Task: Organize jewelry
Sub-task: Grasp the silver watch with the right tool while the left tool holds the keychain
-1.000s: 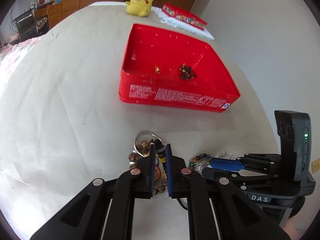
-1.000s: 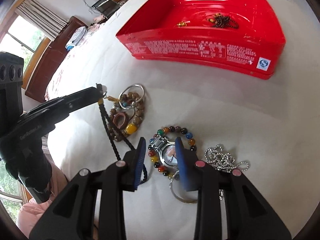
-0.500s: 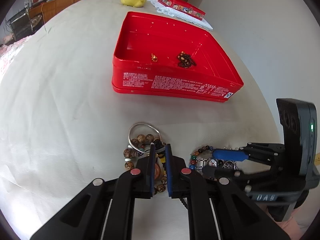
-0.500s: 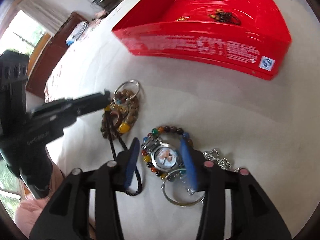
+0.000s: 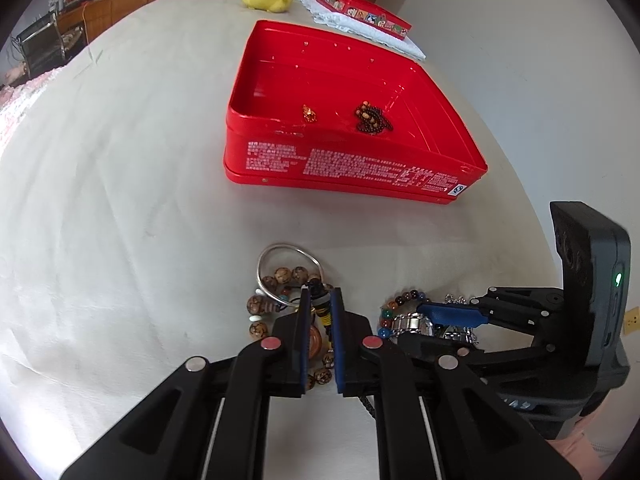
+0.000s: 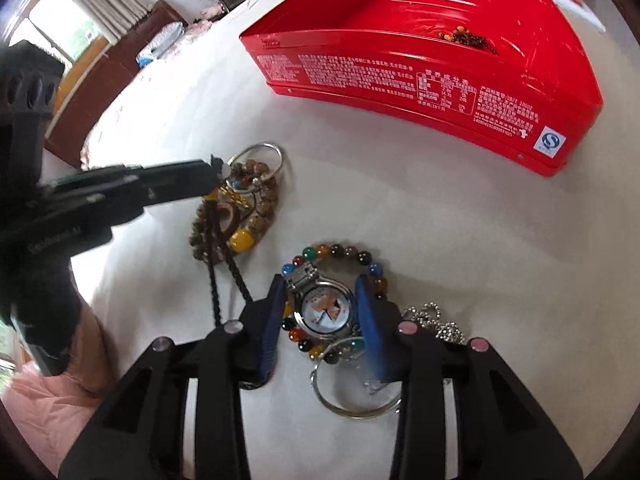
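The red tin (image 5: pixel 352 168) stood open on the cloth-covered desk (image 5: pixel 120 200), its long printed side facing the grippers and its long axis running across the left wrist view. Only two pieces lay on its floor: a dark bead string (image 5: pixel 372 119) and, well apart to its left, a small gold charm (image 5: pixel 309 113). Judging from that, the sorting was at an early stage, with most of the jewelry not yet in the tin.

The rest lay on the desk in two clusters near the tin's front wall. The left cluster held a wooden bead bracelet (image 6: pixel 256 204), a silver bangle (image 5: pixel 288 268) lying flat and a black braided cord (image 6: pixel 218 264) whose strands trailed back toward the person. The left gripper (image 5: pixel 319 300) had its jaws drawn narrow on a yellow-and-black fitting at the cord's top, so the cord looked held.

The right cluster held a wristwatch (image 6: pixel 326 308) lying face up inside a ring of coloured beads (image 6: pixel 340 252), its steel band running away from the camera toward the tin, with a ball chain (image 6: pixel 436 324) just beside it and a second bangle (image 6: pixel 352 380) nearer the camera. The right gripper (image 6: pixel 320 312) had its jaws spread to either side of the watch case, close to it, though whether they touched it could not be told.
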### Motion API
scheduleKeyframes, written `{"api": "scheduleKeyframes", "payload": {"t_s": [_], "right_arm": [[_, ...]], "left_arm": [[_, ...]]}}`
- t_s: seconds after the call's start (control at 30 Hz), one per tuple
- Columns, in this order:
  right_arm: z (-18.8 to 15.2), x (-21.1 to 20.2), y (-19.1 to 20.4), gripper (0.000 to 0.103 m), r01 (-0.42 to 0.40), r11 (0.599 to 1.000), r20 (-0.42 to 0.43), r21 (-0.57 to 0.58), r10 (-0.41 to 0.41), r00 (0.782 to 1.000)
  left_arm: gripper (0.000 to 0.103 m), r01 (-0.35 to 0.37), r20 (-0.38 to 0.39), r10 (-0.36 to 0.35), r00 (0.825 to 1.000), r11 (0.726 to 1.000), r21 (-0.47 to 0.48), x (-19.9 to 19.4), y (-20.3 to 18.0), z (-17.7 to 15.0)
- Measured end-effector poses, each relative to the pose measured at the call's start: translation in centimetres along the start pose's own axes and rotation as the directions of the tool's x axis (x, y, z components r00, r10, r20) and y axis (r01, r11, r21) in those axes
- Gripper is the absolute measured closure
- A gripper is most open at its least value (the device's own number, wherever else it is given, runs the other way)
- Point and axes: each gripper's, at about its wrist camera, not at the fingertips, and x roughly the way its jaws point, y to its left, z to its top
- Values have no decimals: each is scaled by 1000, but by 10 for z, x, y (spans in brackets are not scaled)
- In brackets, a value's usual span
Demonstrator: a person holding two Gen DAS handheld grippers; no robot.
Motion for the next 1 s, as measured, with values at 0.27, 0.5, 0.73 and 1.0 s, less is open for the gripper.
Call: {"api": "scheduleKeyframes", "payload": {"t_s": [0.27,0.5,0.73,1.0], "right_arm": [[1,-27,-21,69,-130,989,99,75,123,987],[12,-38,-31,69,-192,972,184,135,165,969],[17,-45,-31,69,-167,974,230,151,129,964],[18,-37,-37,70,-151,972,212,180,111,971]], "left_arm": [[94,0,2,0,1000,1000,1,0,-1,0],[94,-1,7,1,1000,1000,9,-1,-3,-1],[94,-2,25,2,1000,1000,23,-3,-8,-1],[94,16,35,-16,999,1000,11,-2,-7,1]]}}
